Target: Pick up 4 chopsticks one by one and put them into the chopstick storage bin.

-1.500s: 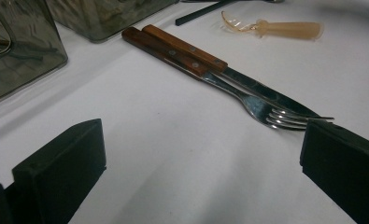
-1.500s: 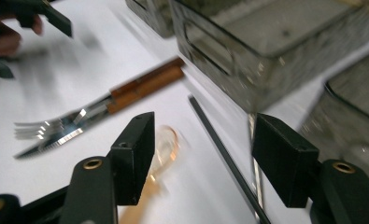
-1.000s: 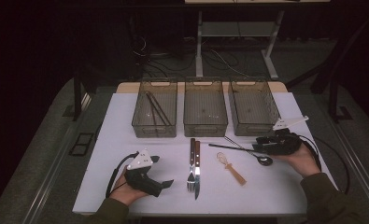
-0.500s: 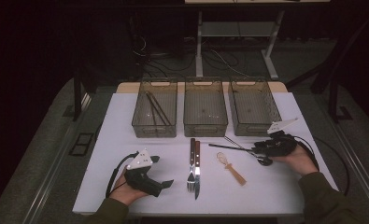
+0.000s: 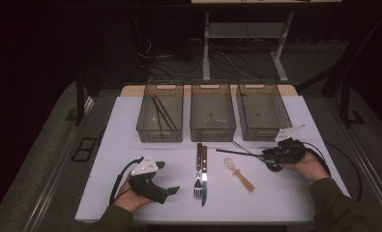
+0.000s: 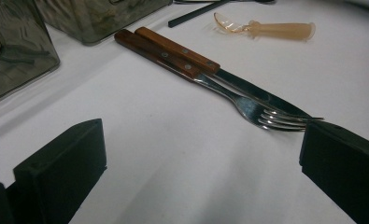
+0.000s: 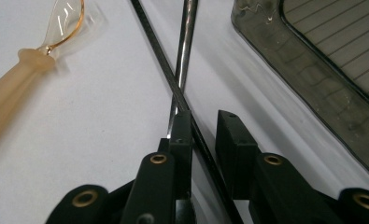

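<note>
While the right gripper (image 7: 203, 126) lies low over the white table (image 5: 130, 121), its jaws have just been closing and now stand only a narrow gap apart, with two crossed utensils between them: a thin black stick (image 7: 156, 42) and a shiny metal handle (image 7: 186, 46). The black stick runs down through the gap, and the metal handle passes beside the left jaw; whether the pads already press on either I cannot tell. In the high view this gripper (image 5: 271, 155) sits near the table's right edge, just in front of the right-hand bin (image 5: 263, 108), with the utensils (image 5: 242, 152) reaching leftward from it. A pale plastic spoon (image 7: 18, 79) lies near them, untouched. The left gripper (image 6: 201, 168) rests on the near left of the table with jaws spread wide and nothing between them; a fork (image 6: 247, 105) and a knife (image 6: 187, 51) with wooden handles lie side by side ahead of it. Three grey bins (image 5: 213, 111) stand in a row at the back, the left one holding dark sticks (image 5: 160, 112). Around the table the room is dark, with cables (image 5: 222, 58) on the floor.
</note>
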A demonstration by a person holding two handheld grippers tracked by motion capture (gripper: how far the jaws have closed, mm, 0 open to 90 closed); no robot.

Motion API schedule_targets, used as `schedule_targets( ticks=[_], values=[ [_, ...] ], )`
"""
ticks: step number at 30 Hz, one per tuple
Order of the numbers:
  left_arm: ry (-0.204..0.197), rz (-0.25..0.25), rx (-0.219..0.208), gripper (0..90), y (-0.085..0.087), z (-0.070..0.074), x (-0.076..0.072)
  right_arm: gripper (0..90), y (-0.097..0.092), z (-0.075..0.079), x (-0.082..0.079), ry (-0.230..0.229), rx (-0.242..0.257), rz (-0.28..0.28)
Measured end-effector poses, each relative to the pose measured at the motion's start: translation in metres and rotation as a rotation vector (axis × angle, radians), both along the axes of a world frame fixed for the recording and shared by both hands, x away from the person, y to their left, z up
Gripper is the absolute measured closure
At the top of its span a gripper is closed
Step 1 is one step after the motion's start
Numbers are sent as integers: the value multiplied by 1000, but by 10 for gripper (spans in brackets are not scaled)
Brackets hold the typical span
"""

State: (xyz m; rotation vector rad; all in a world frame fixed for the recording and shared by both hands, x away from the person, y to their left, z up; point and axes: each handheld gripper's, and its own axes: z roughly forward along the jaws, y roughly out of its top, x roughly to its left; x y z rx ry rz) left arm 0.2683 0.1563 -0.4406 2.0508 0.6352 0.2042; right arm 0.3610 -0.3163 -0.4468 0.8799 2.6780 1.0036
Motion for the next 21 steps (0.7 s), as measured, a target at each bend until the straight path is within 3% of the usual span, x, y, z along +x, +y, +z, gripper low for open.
schedule_targets(
  ticks=[21],
  values=[
    [6,-1,1,0,-1,-1,0,855,0,1,1,-28,-27,107]
  ],
)
